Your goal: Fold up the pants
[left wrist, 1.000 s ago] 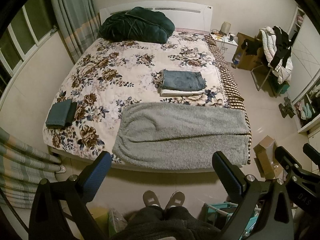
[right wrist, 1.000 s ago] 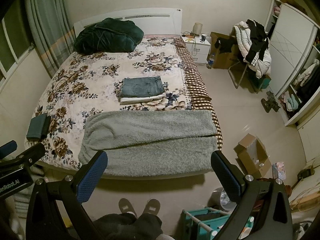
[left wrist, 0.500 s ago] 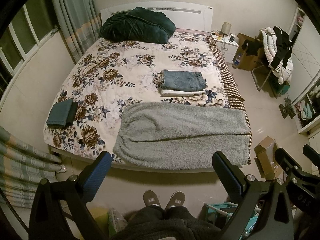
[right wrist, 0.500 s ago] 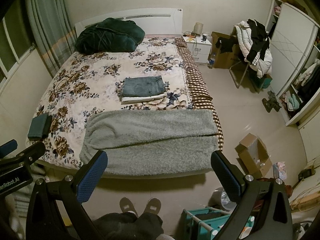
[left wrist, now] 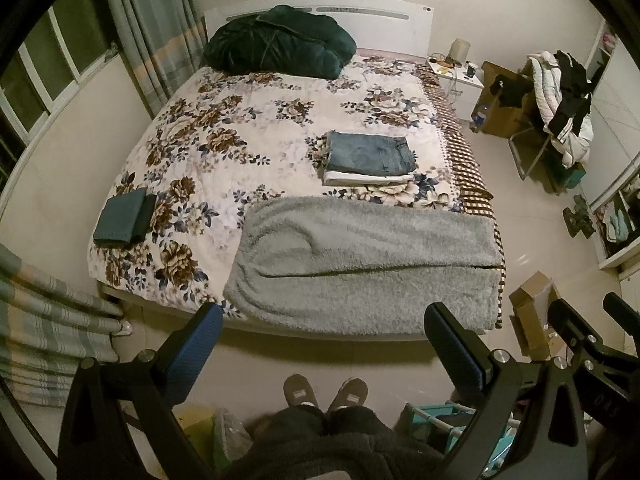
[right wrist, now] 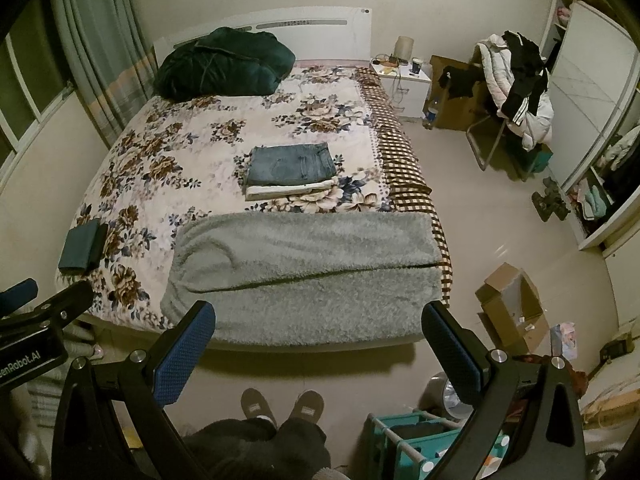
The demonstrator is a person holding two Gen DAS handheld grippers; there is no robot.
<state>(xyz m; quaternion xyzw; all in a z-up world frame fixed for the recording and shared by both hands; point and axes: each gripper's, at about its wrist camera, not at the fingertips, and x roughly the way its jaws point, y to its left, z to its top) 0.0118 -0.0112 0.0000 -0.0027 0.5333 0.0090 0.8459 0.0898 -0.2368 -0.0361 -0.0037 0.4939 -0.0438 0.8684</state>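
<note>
- Standing at the foot of the bed (left wrist: 280, 128), we hold both grippers up over the floor, well apart from any cloth, with our slippered feet (left wrist: 324, 392) showing below between the fingers.
- Our left gripper (left wrist: 324, 340) has its two blue-padded fingers (left wrist: 192, 344) spread wide and released, with nothing between them.
- Our right gripper (right wrist: 320, 340) is the same: fingers (right wrist: 184, 348) parted and gripping nothing.
- We see the grey fleece pants (left wrist: 360, 268) lying across the near end of the bed, on the right part of the floral cover, laid in a long flat band with one fold line running along them; their lower edge hangs over the foot of the mattress.
- We see folded blue jeans (left wrist: 370, 154) resting on top of a folded white garment (left wrist: 366, 178), a small stack just beyond the grey pants on the right half of the bed.
- We see a folded dark green piece (left wrist: 122, 220) near the left front corner of the bed, well apart from the grey pants.
- We see a dark green quilt (left wrist: 280, 42) bundled against the white headboard.
- We see an open cardboard box (right wrist: 514, 308) on the floor to the right of the bed.
</note>
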